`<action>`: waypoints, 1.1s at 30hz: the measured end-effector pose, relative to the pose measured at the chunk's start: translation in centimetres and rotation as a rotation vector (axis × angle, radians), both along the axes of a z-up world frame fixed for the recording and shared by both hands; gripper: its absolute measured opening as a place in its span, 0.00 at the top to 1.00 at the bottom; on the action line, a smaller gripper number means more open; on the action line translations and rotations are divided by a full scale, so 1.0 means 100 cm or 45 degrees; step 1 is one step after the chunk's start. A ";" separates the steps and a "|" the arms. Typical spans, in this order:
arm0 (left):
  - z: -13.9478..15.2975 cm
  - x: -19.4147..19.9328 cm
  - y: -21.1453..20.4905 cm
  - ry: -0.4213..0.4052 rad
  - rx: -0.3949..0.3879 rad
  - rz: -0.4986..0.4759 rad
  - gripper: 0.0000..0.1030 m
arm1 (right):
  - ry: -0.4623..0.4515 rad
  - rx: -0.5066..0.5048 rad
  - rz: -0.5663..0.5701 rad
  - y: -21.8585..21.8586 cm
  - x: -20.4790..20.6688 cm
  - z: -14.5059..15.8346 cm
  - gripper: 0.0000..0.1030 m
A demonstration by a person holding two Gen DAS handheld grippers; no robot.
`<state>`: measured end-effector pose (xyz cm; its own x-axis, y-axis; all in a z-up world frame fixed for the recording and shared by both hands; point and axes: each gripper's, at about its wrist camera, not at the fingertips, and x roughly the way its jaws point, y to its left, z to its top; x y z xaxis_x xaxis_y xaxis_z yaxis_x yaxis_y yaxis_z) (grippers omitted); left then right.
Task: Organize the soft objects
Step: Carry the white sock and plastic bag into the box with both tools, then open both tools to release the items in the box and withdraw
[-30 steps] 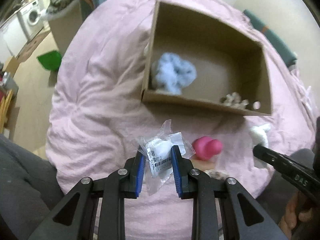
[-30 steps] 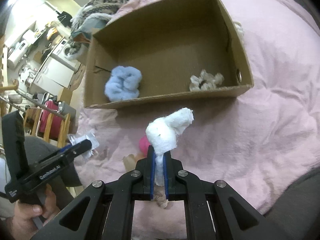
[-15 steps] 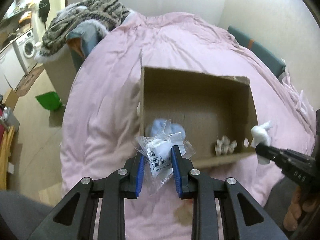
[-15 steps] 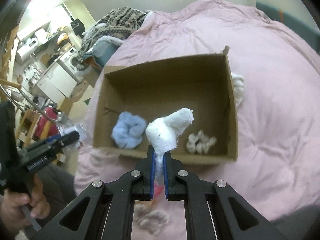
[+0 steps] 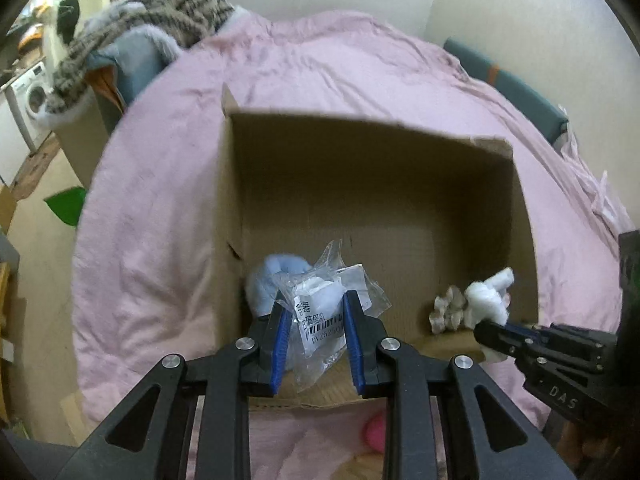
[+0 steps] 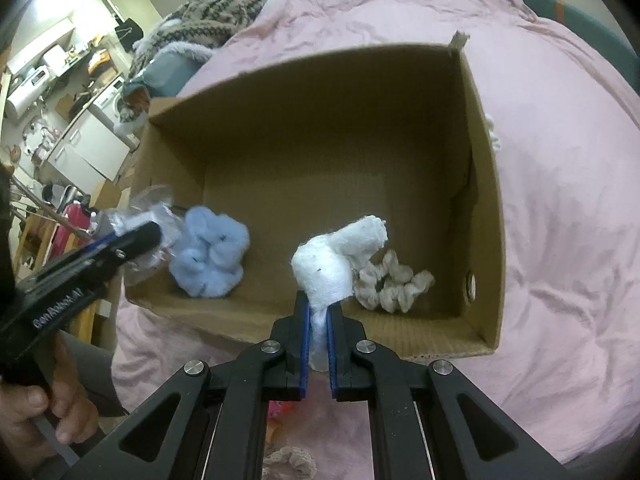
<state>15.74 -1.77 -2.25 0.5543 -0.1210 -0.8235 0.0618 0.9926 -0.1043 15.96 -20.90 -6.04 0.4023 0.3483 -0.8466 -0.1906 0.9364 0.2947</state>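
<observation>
An open cardboard box [image 5: 400,148] [image 6: 484,208] lies on a pink bedspread. Inside it sit a fluffy light-blue scrunchie [image 6: 208,256] [image 5: 266,280] and a beige scrunchie [image 6: 392,280] [image 5: 446,310]. My left gripper [image 5: 314,316] [image 6: 140,236] is shut on a clear plastic packet [image 5: 320,312] with a barcode label, held over the box's near left corner. My right gripper [image 6: 318,312] [image 5: 490,330] is shut on a white fluffy soft piece [image 6: 336,256] [image 5: 486,300], held above the box's near edge beside the beige scrunchie.
A pink soft object [image 5: 374,434] and a pale lacy scrunchie [image 6: 290,462] lie on the bedspread [image 5: 160,240] in front of the box. A patterned knit garment [image 5: 148,12] is heaped at the bed's far left. A hand [image 6: 36,412] holds the left tool.
Both grippers moved forward toward the box, each keeping its load. The box has grown large in both views, and the held items now hang over its near edge.
</observation>
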 end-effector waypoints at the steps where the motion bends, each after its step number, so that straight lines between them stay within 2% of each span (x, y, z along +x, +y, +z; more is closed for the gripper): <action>1: -0.003 0.000 -0.001 -0.003 0.026 0.005 0.78 | 0.001 -0.015 0.005 0.001 0.000 -0.003 0.91; 6: -0.005 0.000 -0.005 -0.051 0.057 -0.002 0.78 | -0.004 -0.038 0.013 0.004 -0.001 -0.004 0.91; 21: -0.004 -0.004 -0.001 -0.044 0.075 0.009 0.77 | 0.026 0.013 -0.006 -0.001 0.001 -0.006 0.91; 25: -0.005 -0.005 0.002 -0.032 0.050 0.026 0.77 | 0.031 0.025 -0.011 -0.003 0.001 -0.006 0.91; 33: 0.005 -0.009 0.009 -0.084 0.023 0.072 0.77 | 0.035 0.035 -0.016 -0.003 0.001 -0.006 0.90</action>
